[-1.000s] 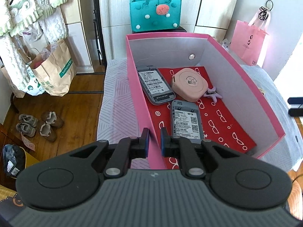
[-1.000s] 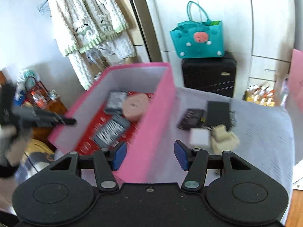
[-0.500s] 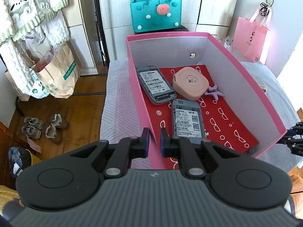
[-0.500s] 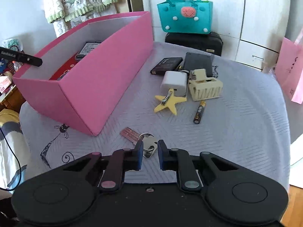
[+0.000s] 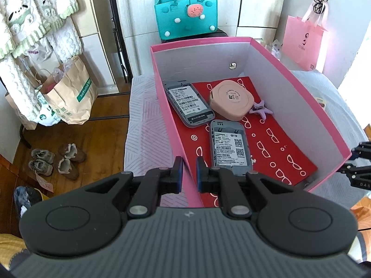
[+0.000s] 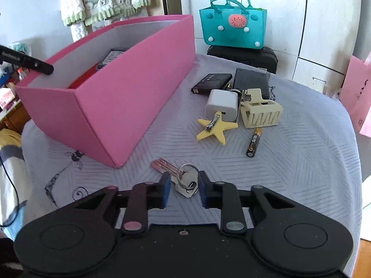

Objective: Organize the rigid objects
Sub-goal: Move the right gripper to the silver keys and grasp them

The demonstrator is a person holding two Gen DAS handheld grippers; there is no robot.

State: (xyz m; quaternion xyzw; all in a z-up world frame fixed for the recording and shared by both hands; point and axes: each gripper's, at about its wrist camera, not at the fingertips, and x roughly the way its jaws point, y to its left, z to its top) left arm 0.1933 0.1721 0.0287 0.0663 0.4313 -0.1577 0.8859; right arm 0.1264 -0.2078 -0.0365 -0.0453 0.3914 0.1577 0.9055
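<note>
My left gripper (image 5: 189, 171) is shut on the near left wall of the pink box (image 5: 289, 85), one finger outside and one inside. On the box's red liner lie two grey devices (image 5: 187, 102) (image 5: 229, 147), a round pink case (image 5: 230, 100) and a purple clip (image 5: 260, 110). My right gripper (image 6: 184, 185) sits low over the cloth beside the pink box (image 6: 129, 88). Its jaws are opening, and a bunch of keys (image 6: 185, 180) lies on the cloth between them with the pads not pressing on it.
Farther along the cloth lie a yellow star clip (image 6: 215, 127), a white charger (image 6: 222, 104), a cream claw clip (image 6: 260, 111), an AA battery (image 6: 254, 142), a black battery pack (image 6: 212, 81) and a flat black device (image 6: 250, 82). A teal bag (image 6: 231, 27) stands behind the table.
My right gripper came down from over the box to the cloth at the keys, its jaws narrowing and then widening around them. The left gripper has kept its hold on the box wall.
</note>
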